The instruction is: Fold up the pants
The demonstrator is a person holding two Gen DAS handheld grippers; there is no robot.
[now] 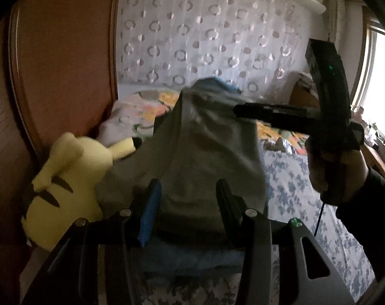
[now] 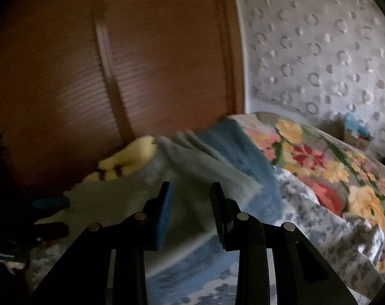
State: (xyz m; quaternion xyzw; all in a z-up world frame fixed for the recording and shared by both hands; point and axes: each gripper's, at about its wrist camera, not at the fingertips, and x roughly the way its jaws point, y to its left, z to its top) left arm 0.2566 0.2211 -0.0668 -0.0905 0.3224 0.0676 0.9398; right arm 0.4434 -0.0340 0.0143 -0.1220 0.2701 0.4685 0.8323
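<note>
1. Bed [image 1: 306,190]: blue-and-white floral sheet across the foreground of both views.
2. Closet [image 2: 141,63]: brown louvred doors beside the bed, on the left in both views.
3. Curtain [image 1: 205,38]: white with ring and dot pattern, behind the head of the bed.
4. Blanket [image 2: 319,157]: bright flowers, yellow, red and pink, bunched at the far end of the bed.
5. Pants [image 1: 192,157]: grey, with a blue inner side showing at the top edge. They lie in a heap on the bed, rising away from the left camera; motion blur hides the exact fold lines.
6. Plush [image 1: 73,178]: yellow with black stripes, on the bed just left of the pants, touching their edge.
7. Right gripper [image 2: 191,213]: jaws parted, grey cloth visible past the gap, pads not pressing on it. Released. In the left view it hangs over the far part of the pants, with a hand [image 1: 337,172] in a dark sleeve around its handle.
8. Left gripper [image 1: 187,211]: jaws apart, pants fabric in front of and between the fingers, no pinch visible. Released.
</note>
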